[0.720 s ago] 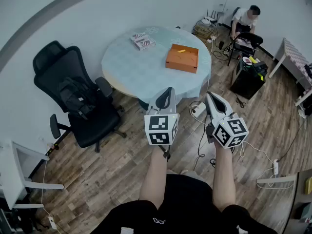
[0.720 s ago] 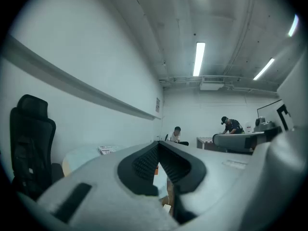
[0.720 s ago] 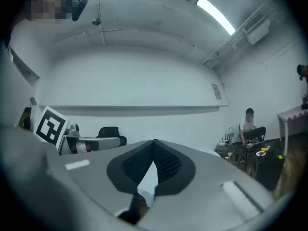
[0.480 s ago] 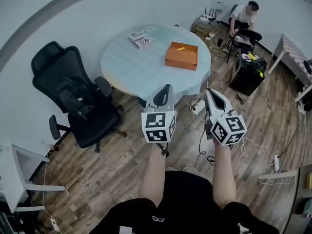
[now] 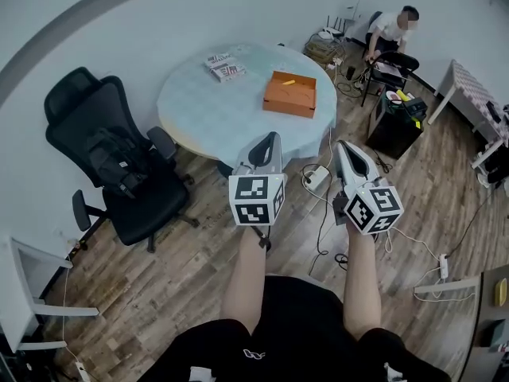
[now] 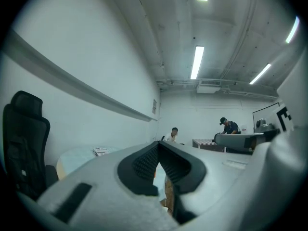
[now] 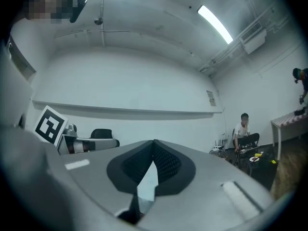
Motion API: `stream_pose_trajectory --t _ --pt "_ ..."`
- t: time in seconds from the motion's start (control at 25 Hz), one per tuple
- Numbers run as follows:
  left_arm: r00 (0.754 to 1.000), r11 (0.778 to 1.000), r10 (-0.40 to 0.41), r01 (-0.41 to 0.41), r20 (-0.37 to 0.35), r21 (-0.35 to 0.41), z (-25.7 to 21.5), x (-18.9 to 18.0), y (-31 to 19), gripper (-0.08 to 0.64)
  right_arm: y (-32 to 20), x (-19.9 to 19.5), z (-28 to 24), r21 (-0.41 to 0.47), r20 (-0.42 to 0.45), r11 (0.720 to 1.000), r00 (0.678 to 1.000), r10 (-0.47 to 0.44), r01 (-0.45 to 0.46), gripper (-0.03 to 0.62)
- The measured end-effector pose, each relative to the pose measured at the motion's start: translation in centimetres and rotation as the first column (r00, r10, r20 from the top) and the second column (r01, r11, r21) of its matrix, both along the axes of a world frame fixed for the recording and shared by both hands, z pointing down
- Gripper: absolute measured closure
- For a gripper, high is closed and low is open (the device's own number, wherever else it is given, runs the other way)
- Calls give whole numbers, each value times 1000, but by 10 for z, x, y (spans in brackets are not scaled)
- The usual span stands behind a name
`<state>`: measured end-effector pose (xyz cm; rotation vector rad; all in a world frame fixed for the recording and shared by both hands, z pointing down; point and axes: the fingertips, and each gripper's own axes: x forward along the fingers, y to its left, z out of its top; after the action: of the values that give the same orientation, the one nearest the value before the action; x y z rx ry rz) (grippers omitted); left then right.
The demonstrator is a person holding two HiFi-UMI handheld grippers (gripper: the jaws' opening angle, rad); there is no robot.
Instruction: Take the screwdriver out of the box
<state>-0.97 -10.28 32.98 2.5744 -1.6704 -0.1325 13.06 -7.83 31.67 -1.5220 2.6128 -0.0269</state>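
Note:
An orange open box [image 5: 289,95] stands on the round table [image 5: 207,110] with its light blue cloth, toward the right side. A small yellow screwdriver [image 5: 288,81] lies inside it near the far wall. My left gripper [image 5: 272,138] and right gripper [image 5: 343,145] hover over the wooden floor, short of the table's near edge and well apart from the box. Both are shut with nothing between the jaws. The left gripper view shows the left gripper [image 6: 159,143] with its pads pressed together. The right gripper [image 7: 154,142] stands the same way in its own view.
A black office chair [image 5: 111,153] stands left of the table. Booklets [image 5: 223,66] lie on the table's far side. Cables and a power strip [image 5: 315,179] trail on the floor under the grippers. A black cart [image 5: 398,122] and a seated person [image 5: 388,29] are at the back right.
The head view has drifted, so the table and box sit slightly further left and up. Both grippers stay shut and side by side, a little higher in the picture.

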Motion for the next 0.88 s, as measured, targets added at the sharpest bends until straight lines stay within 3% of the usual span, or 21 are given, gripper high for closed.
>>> stream_pose_trajectory --t 0.56,0.88 --pt "997 997 75 -75 -12 -1 0 22 -18 557 -11 32 -3 -13 17 997 997 78 -77 586" --pt "999 998 53 -53 -1 25 -3 0 -33 557 -36 1 -7 10 19 1000 1000 20 -20 586"
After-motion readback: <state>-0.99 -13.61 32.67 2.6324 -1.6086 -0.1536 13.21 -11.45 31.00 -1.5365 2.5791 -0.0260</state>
